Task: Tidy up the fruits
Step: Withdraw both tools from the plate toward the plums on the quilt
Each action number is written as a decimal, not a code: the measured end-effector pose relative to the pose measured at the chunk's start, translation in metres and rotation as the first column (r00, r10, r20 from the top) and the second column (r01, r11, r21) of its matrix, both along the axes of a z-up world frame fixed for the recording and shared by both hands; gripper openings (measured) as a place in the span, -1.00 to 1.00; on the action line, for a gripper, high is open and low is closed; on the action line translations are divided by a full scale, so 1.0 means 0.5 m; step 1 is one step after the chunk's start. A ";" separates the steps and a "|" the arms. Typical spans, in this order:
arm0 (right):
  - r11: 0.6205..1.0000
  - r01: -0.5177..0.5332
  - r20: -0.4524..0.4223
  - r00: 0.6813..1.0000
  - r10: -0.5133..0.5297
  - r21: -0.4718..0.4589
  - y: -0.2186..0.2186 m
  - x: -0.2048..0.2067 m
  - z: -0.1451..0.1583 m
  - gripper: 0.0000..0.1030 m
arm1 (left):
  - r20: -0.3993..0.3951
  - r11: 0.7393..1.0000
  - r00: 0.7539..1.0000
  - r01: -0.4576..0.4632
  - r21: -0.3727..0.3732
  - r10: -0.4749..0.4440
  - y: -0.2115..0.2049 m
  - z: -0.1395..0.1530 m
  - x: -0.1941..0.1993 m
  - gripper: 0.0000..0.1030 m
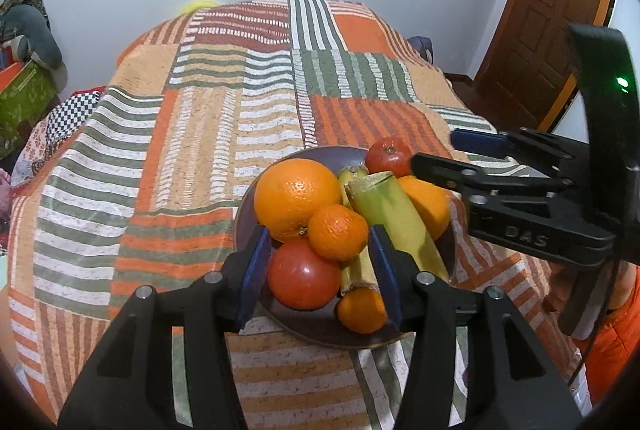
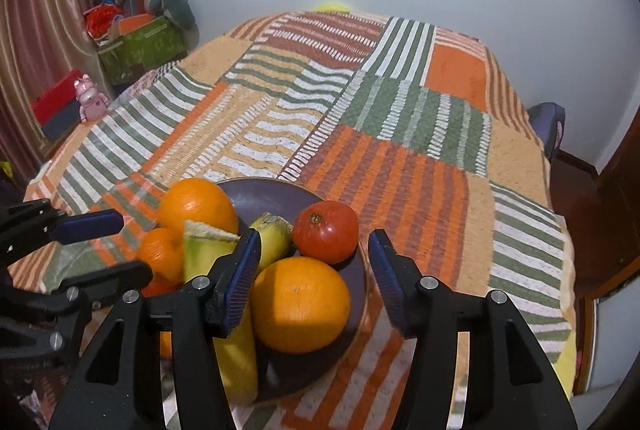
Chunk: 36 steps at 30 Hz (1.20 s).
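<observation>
Bright, even room light, and I see clearly.
Edges bend round and go dark; shiny spots on the oranges (image 1: 297, 197).

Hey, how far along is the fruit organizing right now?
Barely started, it looks like. All the fruit sits piled on the dark plate: oranges, tomatoes, bananas. Nothing is in hand: the left gripper is open over the near tomato, and the right gripper is open around the large orange. All the sorting remains.

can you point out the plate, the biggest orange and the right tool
plate (image 2: 276, 190): right wrist view, bare far inner surface.
biggest orange (image 1: 297, 199): left wrist view, middle of its peel.
right tool (image 2: 316, 266): right wrist view, midway between its open fingertips.
</observation>
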State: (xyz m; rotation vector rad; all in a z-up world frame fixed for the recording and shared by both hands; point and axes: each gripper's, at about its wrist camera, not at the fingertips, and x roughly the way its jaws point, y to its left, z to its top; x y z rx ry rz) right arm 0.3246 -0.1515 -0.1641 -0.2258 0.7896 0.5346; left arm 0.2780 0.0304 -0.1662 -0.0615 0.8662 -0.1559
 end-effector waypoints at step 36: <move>0.960 0.278 -0.084 0.958 -0.276 0.025 -0.312 -0.272 -0.059 0.17 | -0.084 0.994 0.991 0.103 -0.021 -0.104 -0.178 -0.014 -0.197 0.32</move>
